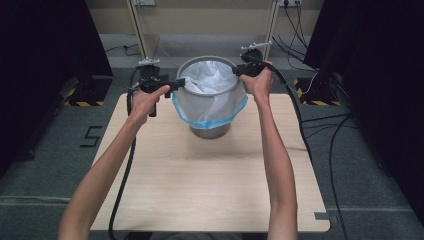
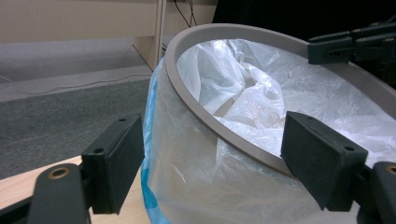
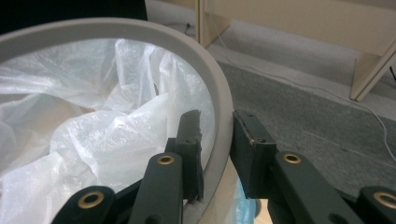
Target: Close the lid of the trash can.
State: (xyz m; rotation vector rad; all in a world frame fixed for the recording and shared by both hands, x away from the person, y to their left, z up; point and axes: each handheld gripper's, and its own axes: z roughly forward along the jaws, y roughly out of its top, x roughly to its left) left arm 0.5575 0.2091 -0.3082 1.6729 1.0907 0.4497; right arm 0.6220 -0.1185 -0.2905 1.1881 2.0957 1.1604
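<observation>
Found grey bin [image 1: 210, 131] upright at far middle of desk [image 1: 200, 190]. Saw white bag [image 1: 207, 100] tucked inside and folded over rim [image 2: 187, 79], with blue hem [image 1: 212, 121] hanging partway down the outer wall.

Noted left tongs [image 1: 176, 84] released: spread wide either side of the rim on the bin's left, pads off both plastic and wall. Noted right tongs [image 1: 239, 70] straddling the rim on the bin's right, one pad inside against the film, one just outside. Couldn't tell whether pinching or merely close.

Risks, as judged:
- Could have torn the thin film by clamping it hard against the rim edge or dragging it sideways.
- Could have tipped or slid the light bin by pulling on one side only, with nothing bracing the base.
- Could have let the fold slip back inside if the hem got released unevenly; looked lower at the front than at the sides.
- Could have snagged trailing cables [image 1: 300, 115] on the desk edge.

Hard to see: far side of the hem behind the bin, bag bottom under the crumpled folds, actual contact at the right pads. Couldn't make out any bin contents.
</observation>
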